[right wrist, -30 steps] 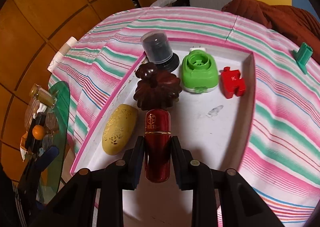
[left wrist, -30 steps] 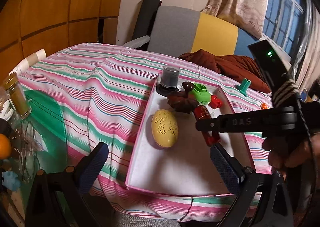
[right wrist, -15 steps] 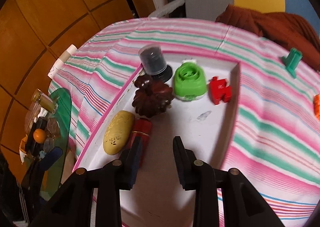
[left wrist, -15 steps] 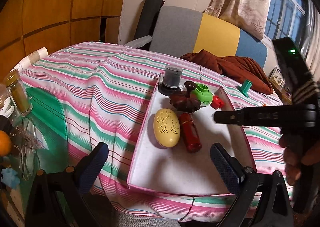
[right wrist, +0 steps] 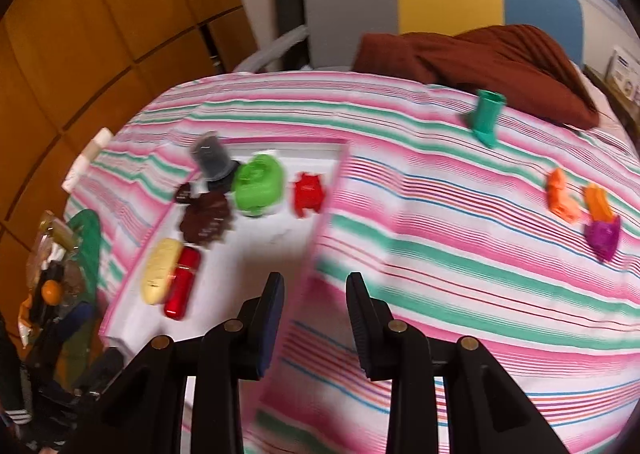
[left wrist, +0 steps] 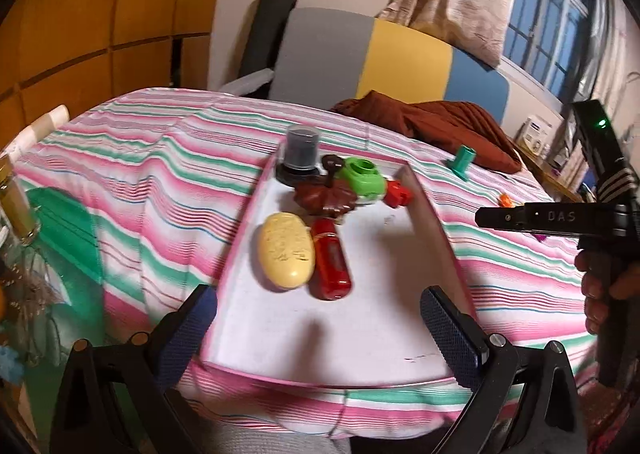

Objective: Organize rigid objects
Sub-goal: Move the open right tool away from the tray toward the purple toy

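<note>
A white tray (left wrist: pixel 352 334) with a pink rim lies on the striped cloth. In it are a red cylinder (left wrist: pixel 330 266) beside a yellow oval case (left wrist: pixel 285 254), a brown flower-shaped piece (left wrist: pixel 326 198), a green round piece (left wrist: pixel 362 178), a small red block (left wrist: pixel 398 192) and a dark capped jar (left wrist: pixel 300 154). My left gripper (left wrist: pixel 318 302) hangs open over the tray's near end, with nothing between its pads. My right gripper (right wrist: pixel 315 282) is open and empty above the tray's right rim (right wrist: pixel 332 190). The red cylinder (right wrist: pixel 182 282) lies to its left.
On the cloth right of the tray lie a teal piece (right wrist: pixel 486 116), two orange pieces (right wrist: pixel 562 194) and a purple one (right wrist: pixel 602 236). A brown cloth (right wrist: pixel 480 54) is bunched at the back. A green glass side table (left wrist: pixel 60 230) with bottles stands at the left.
My right gripper let go of the red cylinder, which now lies beside the yellow case. The gripper then rose and moved right, to the tray's right rim. My left gripper hardly moved.
</note>
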{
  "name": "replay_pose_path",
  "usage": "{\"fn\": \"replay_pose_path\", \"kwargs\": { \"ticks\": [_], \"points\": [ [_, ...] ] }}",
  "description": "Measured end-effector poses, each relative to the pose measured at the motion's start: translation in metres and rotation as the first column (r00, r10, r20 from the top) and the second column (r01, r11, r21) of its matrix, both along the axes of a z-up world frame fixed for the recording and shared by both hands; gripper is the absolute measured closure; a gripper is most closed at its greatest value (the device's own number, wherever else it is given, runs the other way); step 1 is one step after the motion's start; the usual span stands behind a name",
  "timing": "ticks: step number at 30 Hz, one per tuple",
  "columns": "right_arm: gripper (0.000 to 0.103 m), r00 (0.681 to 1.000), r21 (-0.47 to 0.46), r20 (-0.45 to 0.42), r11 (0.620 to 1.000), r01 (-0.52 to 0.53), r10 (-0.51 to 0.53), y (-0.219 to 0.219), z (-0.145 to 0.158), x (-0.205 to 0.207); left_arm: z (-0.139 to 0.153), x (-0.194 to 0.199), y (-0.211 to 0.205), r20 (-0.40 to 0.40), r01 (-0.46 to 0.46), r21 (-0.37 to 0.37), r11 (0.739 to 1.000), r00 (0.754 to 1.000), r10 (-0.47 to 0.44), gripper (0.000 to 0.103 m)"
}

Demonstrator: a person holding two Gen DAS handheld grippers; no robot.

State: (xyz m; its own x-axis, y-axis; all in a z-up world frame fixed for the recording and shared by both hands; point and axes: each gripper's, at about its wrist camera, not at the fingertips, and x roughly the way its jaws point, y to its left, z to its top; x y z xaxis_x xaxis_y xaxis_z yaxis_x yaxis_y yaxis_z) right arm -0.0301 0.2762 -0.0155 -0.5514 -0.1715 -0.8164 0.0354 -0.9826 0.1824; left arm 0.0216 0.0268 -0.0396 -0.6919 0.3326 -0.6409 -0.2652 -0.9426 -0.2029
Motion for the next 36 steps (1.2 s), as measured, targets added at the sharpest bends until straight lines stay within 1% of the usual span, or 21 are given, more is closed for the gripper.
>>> {"fn": "replay_pose_path", "kwargs": {
  "ticks": [10,13,15,18,20,21,24,28,31,34,35,36],
  "points": [
    [0.071,0.988,0.065,0.071,0.989,0.135,-0.139,0.081,-0.026,0.009,0.013,0.009,0.045,-0.022,0.129,-0.032,0.991,0.991,-0.129,0.001],
    [0.071,0.978,0.105,0.067,0.976,0.189,-0.196,0.113,-0.026,0.008,0.017,0.012,0.058,-0.032,0.166,-0.042,0.985,0.985,-0.167,0.001],
    [0.071,0.964,0.141,0.034,0.956,0.256,-0.263,0.142,-0.018,0.004,0.019,0.015,0.066,-0.036,0.18,-0.055,0.982,0.983,-0.182,0.001],
    [0.071,0.919,0.195,-0.052,0.899,0.393,-0.391,0.19,-0.003,-0.005,0.02,0.018,0.075,-0.039,0.203,-0.068,0.977,0.978,-0.206,0.001],
    [0.07,0.885,0.216,-0.077,0.859,0.464,-0.459,0.222,0.002,-0.011,0.02,0.018,0.081,-0.035,0.212,-0.085,0.974,0.976,-0.216,0.001],
    [0.07,0.872,0.214,-0.074,0.846,0.488,-0.484,0.237,0.002,-0.014,0.019,0.018,0.083,-0.03,0.217,-0.092,0.972,0.975,-0.22,0.001],
    [0.07,0.851,0.173,-0.042,0.835,0.522,-0.523,0.273,-0.005,-0.021,0.018,0.015,0.091,-0.014,0.224,-0.101,0.969,0.974,-0.227,0.001],
    [0.07,0.847,0.132,-0.006,0.839,0.527,-0.531,0.294,-0.018,-0.027,0.018,0.013,0.105,-0.003,0.246,-0.107,0.963,0.969,-0.247,0.001],
    [0.07,0.821,0.093,0.007,0.818,0.568,-0.571,0.313,-0.026,-0.019,0.018,0.015,0.113,-0.008,0.266,-0.117,0.957,0.963,-0.269,0.001],
    [0.07,0.772,-0.001,0.013,0.772,0.636,-0.636,0.341,-0.031,0.0,0.017,0.016,0.121,-0.011,0.284,-0.137,0.949,0.957,-0.288,0.001],
    [0.07,0.747,-0.021,0.018,0.746,0.665,-0.665,0.35,-0.031,0.008,0.017,0.017,0.123,-0.009,0.287,-0.14,0.948,0.957,-0.292,0.001],
    [0.07,0.72,-0.022,0.039,0.72,0.693,-0.692,0.358,-0.033,0.013,0.016,0.017,0.125,-0.007,0.29,-0.14,0.947,0.956,-0.294,0.001]
  ]
}}
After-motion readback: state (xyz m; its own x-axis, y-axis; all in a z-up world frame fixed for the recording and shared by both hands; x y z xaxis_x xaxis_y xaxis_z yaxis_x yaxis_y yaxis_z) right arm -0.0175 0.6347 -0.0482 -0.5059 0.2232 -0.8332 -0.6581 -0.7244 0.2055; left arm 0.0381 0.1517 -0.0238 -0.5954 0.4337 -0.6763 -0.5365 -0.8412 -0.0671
